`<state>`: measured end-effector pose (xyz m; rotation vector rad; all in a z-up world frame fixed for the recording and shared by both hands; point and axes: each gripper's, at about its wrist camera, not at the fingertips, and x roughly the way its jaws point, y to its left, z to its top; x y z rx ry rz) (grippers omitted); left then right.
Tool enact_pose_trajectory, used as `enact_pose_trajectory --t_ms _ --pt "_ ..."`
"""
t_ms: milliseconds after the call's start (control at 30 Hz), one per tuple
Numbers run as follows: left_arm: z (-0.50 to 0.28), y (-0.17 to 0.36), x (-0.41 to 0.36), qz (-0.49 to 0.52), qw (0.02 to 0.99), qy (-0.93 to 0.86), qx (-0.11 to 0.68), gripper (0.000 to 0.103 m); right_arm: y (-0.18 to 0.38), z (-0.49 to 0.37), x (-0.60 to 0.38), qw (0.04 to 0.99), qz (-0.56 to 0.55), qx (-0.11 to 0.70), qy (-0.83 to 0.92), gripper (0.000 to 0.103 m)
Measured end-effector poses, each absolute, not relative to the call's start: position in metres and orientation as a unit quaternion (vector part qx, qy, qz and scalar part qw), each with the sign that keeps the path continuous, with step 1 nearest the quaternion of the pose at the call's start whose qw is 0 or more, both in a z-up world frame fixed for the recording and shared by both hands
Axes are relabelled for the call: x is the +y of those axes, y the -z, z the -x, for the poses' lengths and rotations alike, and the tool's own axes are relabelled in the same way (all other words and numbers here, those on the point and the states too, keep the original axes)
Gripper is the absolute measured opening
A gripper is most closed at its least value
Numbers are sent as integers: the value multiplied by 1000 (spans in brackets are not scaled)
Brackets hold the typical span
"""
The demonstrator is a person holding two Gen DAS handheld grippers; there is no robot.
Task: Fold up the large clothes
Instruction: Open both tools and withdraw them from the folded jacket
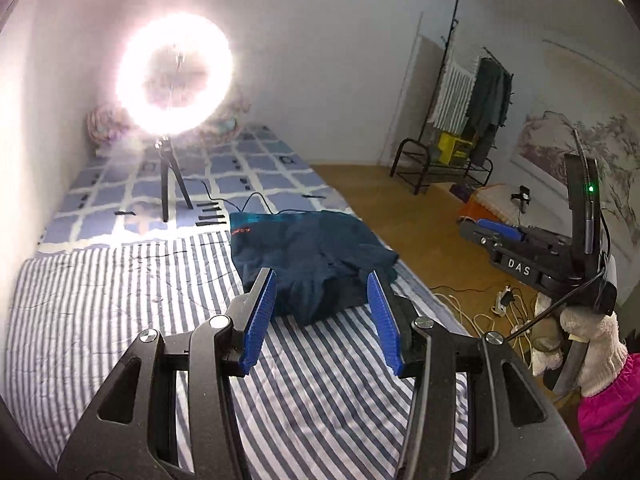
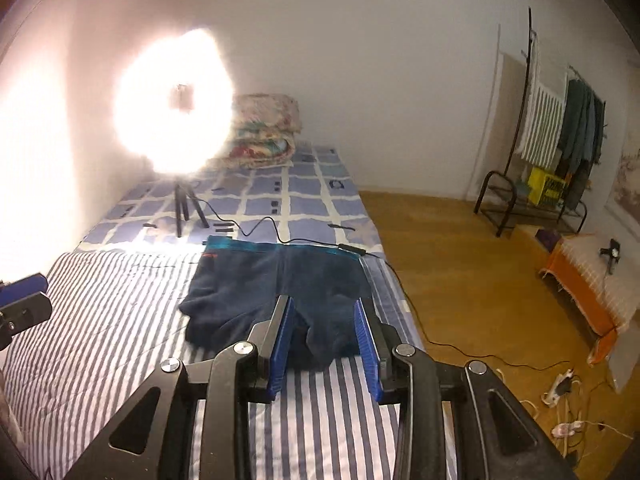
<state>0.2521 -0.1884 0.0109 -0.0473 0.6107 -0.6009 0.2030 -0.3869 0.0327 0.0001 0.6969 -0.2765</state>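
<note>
Both the left gripper and right gripper are hovering spread and empty, the folded dark-blue fleece garment lying just ahead on the striped bed.

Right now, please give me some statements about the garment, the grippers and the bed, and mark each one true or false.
1. The dark blue garment lies folded on the striped sheet. True.
2. The right gripper grips the garment. False: its jaws are open and empty above the bed.
3. The ring light stands on the bed on a tripod. True.
4. The left gripper holds a white towel. False: nothing is between its jaws.
5. The clothes rack stands on the bed. False: on the wooden floor.
</note>
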Motion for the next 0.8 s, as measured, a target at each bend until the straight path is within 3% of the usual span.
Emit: enact_pose_trajectory --t_ms 300,633,800 --pt "-157 -27 -154 20 915 295 276 47 -43 -109 -337 938 -25 317 140 32" --pt "-96 -6 -137 -6 920 279 274 48 -26 -57 -312 936 -25 318 146 33" --pt "-94 5 -129 8 919 276 282 60 -23 -47 -307 937 -21 310 157 40"
